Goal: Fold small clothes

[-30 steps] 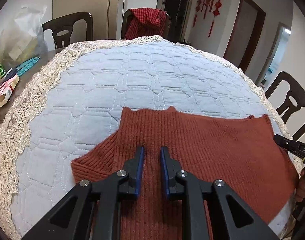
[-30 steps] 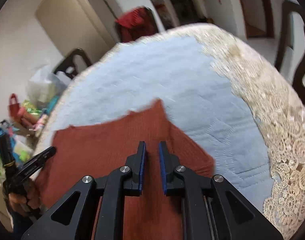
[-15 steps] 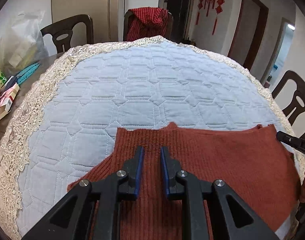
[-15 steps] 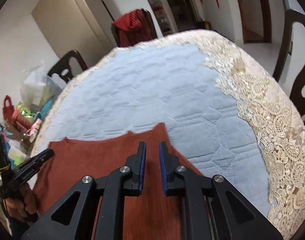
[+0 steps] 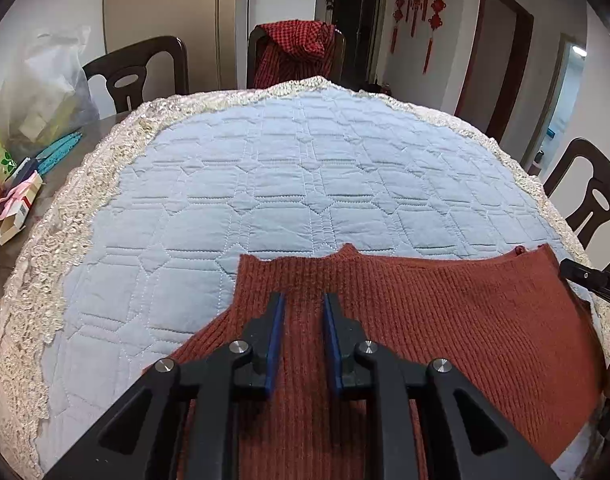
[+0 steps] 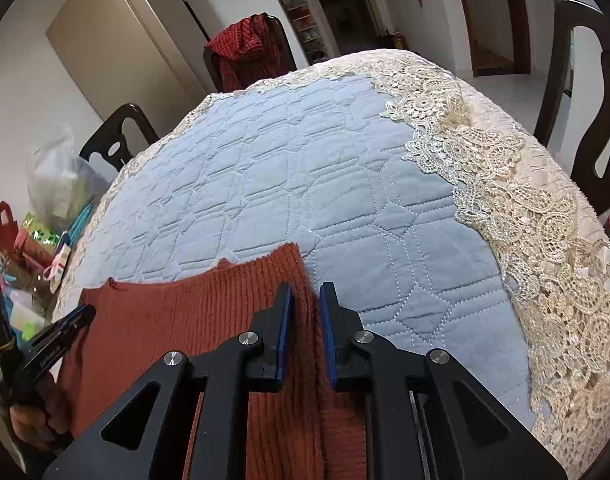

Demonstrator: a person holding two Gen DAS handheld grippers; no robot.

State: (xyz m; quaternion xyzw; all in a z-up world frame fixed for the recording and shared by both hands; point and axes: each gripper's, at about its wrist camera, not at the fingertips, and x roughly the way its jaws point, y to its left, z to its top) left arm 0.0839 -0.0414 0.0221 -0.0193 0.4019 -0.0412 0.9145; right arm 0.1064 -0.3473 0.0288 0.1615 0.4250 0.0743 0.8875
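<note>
Sweater (image 5: pixel 425 320), rust-red ribbed knit, lies flat at the near edge of the blue quilted cover (image 5: pixel 305 160); its lower part is cut off behind your tools. Your left gripper (image 5: pixel 303 300) sits over the left half, its jaws narrowly apart and just eased wider, with knit showing between them. Your right gripper (image 6: pixel 305 290) sits at the sweater's right edge, with a similar narrow gap. You cannot tell whether either pair of pads presses on the cloth. Cream lace border (image 6: pixel 525 220) rims the cover. Dark chairs stand round the table; one (image 5: pixel 297 52) carries a red checked garment. A plastic bag (image 5: pixel 41 92) and blurred clutter crowd the left side.
</note>
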